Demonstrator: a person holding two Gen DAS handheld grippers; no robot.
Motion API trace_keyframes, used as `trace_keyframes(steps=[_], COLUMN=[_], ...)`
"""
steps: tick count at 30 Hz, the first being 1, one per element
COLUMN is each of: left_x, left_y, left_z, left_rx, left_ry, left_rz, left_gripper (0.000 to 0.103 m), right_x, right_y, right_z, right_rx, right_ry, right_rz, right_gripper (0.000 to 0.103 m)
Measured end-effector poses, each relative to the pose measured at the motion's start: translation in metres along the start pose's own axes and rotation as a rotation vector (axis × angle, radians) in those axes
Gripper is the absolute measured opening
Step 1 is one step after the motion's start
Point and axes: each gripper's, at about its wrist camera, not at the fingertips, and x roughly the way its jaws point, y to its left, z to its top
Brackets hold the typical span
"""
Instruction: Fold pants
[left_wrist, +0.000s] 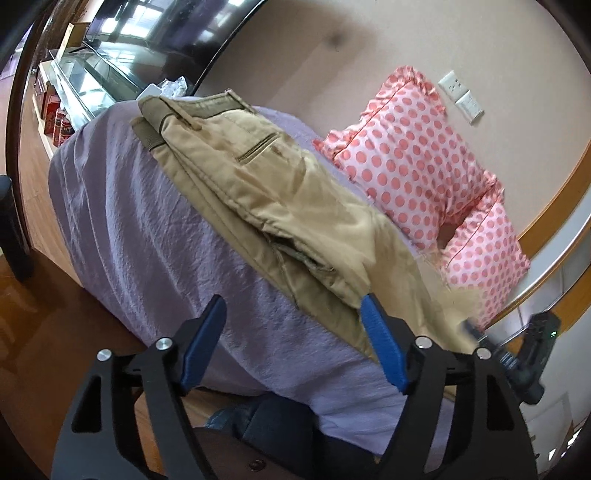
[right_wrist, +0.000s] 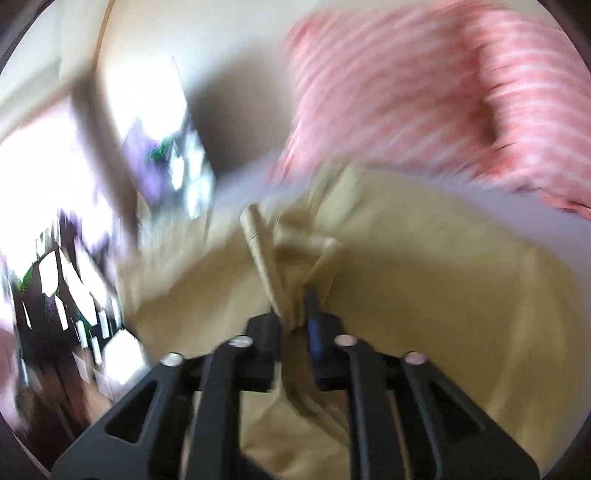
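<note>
On the lilac-sheeted bed (left_wrist: 122, 206), the tan cotton pants (left_wrist: 258, 184) lie legs doubled lengthwise, my left gripper (left_wrist: 291, 332) spread and empty just beside them, my right gripper (right_wrist: 295, 314) clenched on bunched cloth; crosswise folds seem left.

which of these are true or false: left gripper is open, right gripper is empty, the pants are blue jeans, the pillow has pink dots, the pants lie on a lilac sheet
1. The left gripper is open: true, nothing sits between its blue fingers.
2. The right gripper is empty: false, it is shut on a bunch of the pants.
3. The pants are blue jeans: false, they are tan khaki.
4. The pillow has pink dots: true.
5. The pants lie on a lilac sheet: true.
</note>
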Motion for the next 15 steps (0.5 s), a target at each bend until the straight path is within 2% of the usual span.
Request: trace_keyframes(steps=[1,2,3,4,8,15], left_x=[0.001,0.002,0.003,0.006,0.018,0.032], left_y=[0.001,0.002,0.003,0.005,0.011,0.006], left_z=[0.001,0.002,0.003,0.005,0.011,0.014], left_rx=[0.005,0.007,0.007,0.003,-0.049,-0.088], left_ry=[0.003,0.004,0.003,0.005,0.012,0.010], left_rz=[0.002,0.004,0.006,0.007,-0.026,-0.074], left_gripper=[0.080,0.081,0.082,0.082,0.083,0.083], right_x=[0.006,0.008,0.003,-0.005,-0.031,-0.026], right_y=[0.007,0.011,0.009,0.005,-0.003,-0.014], right_z=[-0.006,-0.013,-0.016,-0.018,-0.023,-0.024], right_rx=[-0.020,-0.025,-0.008,0.014,0.079,0.153], right_ry=[0.026,0.030,0.013,-0.015,-0.088,-0.069], right_rz=[-0.017,-0.021,-0.009,-0.003,0.023,0.033], right_gripper=[0.042,0.062,0.078,0.082,0.087,0.088])
